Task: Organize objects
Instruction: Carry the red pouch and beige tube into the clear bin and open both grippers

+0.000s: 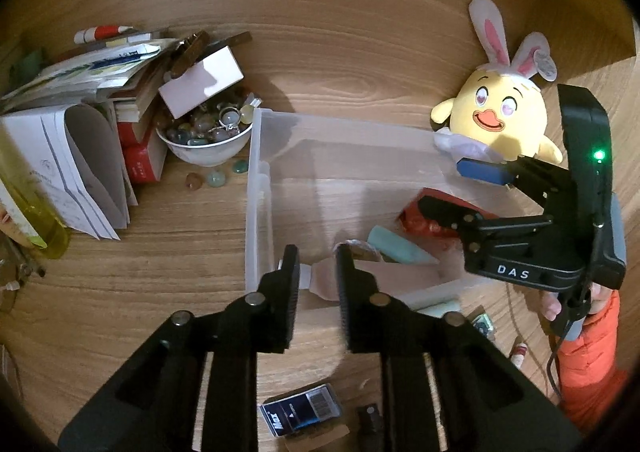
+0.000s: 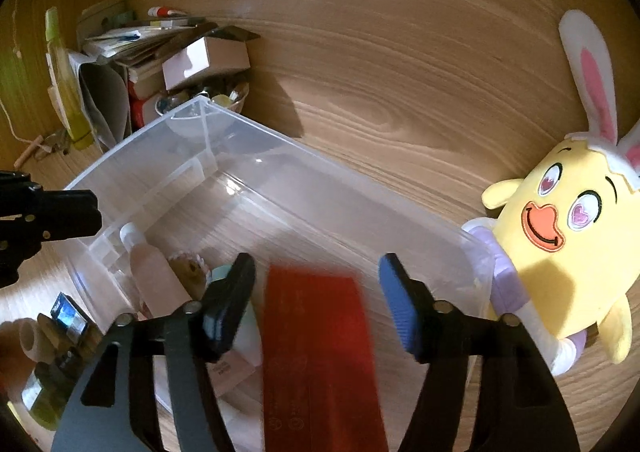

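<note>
Clear bin [image 1: 256, 179] under "DAS"-marked right gripper [image 2: 316, 292], jaws wide; left gripper [image 1: 318, 272] jaws narrow, empty

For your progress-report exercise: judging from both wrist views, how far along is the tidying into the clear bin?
Done: the clear bin already holds a pink bottle and a mint item. In hand: the red packet lies blurred between the open right gripper. Left: the dark packet, loose beads, plush chick and paper pile remain outside.
</note>
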`<state>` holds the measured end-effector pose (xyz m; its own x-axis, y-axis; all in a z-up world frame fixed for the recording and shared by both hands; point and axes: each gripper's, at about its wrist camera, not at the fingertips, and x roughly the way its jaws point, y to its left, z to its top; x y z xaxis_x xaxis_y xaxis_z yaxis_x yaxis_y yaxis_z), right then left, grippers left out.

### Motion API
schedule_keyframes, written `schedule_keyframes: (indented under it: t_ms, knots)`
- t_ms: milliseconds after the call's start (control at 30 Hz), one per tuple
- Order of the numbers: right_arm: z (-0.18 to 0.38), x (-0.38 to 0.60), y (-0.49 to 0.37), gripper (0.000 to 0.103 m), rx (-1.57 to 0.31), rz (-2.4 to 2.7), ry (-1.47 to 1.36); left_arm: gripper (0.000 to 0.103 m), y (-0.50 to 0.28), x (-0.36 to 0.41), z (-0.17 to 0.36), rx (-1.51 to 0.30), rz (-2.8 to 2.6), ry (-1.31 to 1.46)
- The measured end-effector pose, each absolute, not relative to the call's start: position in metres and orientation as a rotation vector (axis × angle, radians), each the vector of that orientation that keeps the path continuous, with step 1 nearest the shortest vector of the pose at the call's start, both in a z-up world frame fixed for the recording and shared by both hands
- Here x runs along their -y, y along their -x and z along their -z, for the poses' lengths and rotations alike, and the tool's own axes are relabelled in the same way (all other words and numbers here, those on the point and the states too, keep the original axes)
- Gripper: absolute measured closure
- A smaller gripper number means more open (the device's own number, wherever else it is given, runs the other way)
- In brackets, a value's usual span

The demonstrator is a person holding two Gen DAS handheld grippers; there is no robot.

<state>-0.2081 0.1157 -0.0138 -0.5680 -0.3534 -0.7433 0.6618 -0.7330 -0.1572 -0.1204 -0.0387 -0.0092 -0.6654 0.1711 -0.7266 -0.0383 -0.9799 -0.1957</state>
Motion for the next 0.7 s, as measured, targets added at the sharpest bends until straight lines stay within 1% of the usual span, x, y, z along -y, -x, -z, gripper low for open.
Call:
schedule_keyframes:
  t_ms: [33, 67, 100, 167, 200, 267, 300, 367, 400, 467, 700]
  knots:
    - [0.013, -0.116, 0.207, 0.030, -0.571, 2.287, -0.952, 0.076, 0.119, 0.038, 0.008, 0.242, -2.761, 1.219]
    - [0.012, -0.116, 0.207, 0.028, -0.568, 2.287, -0.951, 0.071, 0.117, 0.037, 0.006, 0.235, -2.766, 1.211]
    - [0.011, -0.116, 0.207, 0.027, -0.563, 2.286, -0.950, 0.068, 0.115, 0.035, 0.004, 0.224, -2.775, 1.200]
    - [0.009, -0.115, 0.205, 0.027, -0.560, 2.287, -0.946, 0.060, 0.112, 0.033, 0.001, 0.200, -2.795, 1.182]
    - [0.008, -0.115, 0.205, 0.027, -0.562, 2.291, -0.942, 0.058, 0.109, 0.032, -0.002, 0.189, -2.803, 1.169]
    - [0.006, -0.116, 0.203, 0.027, -0.563, 2.298, -0.935, 0.050, 0.107, 0.031, -0.006, 0.176, -2.812, 1.151]
    - [0.004, -0.116, 0.202, 0.027, -0.563, 2.301, -0.930, 0.048, 0.104, 0.031, -0.009, 0.163, -2.824, 1.139]
    - [0.000, -0.117, 0.199, 0.024, -0.560, 2.309, -0.919, 0.038, 0.100, 0.030, -0.013, 0.141, -2.852, 1.116]
    - [-0.003, -0.119, 0.197, 0.020, -0.557, 2.316, -0.908, 0.036, 0.098, 0.029, -0.016, 0.133, -2.863, 1.103]
    - [-0.008, -0.121, 0.192, 0.020, -0.552, 2.324, -0.889, 0.029, 0.093, 0.028, -0.020, 0.123, -2.882, 1.081]
    - [-0.024, -0.135, 0.174, 0.017, -0.549, 2.349, -0.839, 0.013, 0.078, 0.030, -0.029, 0.123, -2.915, 1.051]
